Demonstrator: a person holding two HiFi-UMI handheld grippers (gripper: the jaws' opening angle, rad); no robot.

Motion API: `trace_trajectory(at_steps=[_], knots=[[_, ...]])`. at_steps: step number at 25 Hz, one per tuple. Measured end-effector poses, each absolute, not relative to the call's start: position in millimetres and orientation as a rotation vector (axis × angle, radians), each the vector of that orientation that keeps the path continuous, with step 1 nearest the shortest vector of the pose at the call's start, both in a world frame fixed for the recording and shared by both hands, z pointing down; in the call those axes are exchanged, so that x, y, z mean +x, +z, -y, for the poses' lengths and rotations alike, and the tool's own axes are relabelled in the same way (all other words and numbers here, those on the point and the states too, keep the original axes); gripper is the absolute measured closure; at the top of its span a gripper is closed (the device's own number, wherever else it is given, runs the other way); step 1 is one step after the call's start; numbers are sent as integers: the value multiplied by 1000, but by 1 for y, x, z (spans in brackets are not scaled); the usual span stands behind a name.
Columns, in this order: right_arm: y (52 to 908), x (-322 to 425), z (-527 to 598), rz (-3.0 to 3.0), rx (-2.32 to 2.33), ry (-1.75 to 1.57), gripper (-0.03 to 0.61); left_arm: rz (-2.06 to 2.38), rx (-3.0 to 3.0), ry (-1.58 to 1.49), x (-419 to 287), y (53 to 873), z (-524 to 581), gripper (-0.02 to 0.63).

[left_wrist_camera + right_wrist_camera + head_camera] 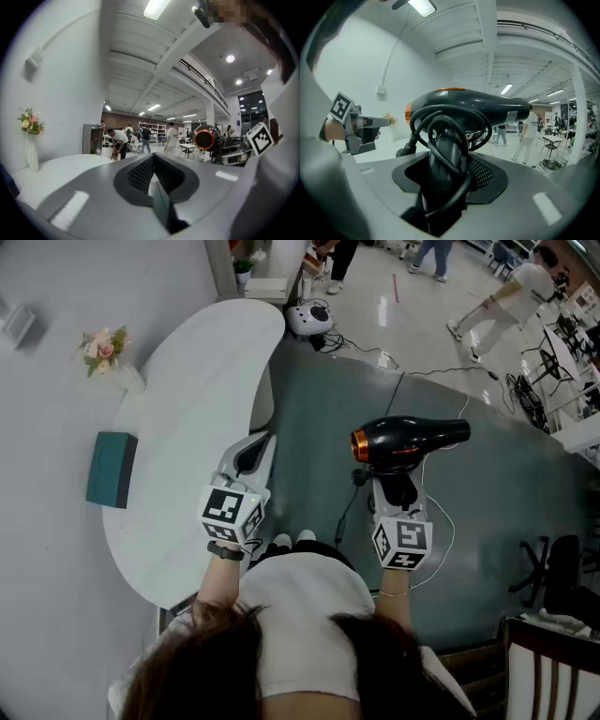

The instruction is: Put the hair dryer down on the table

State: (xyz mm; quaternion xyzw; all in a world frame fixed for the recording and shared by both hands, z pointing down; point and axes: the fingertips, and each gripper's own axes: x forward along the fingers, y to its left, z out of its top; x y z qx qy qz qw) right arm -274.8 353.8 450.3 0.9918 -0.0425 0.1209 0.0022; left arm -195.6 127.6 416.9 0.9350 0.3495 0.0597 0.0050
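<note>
A black hair dryer (412, 439) with an orange ring at its nozzle hangs over the grey floor, to the right of the white table (187, 381). My right gripper (394, 488) is shut on its handle, and the cord is looped round that handle (447, 154). The dryer's body (473, 110) lies level across the right gripper view, nozzle to the left. My left gripper (262, 439) hovers at the table's right edge, jaws together and nothing in them (153, 161). The dryer's nozzle (206, 139) also shows at the right of the left gripper view.
On the table stand a white vase with flowers (108, 352) at the far left and a teal box (111, 468) near the wall. A white device (309, 317) and cables lie on the floor beyond. A chair (553, 662) stands at bottom right. People walk far behind.
</note>
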Motion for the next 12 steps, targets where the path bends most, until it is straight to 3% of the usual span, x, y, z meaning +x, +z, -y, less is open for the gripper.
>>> trace_trajectory(at_steps=[12], knots=[[451,-262,-386,108,3136,369,365,-1136,2947,189,-180,416,-162,555]])
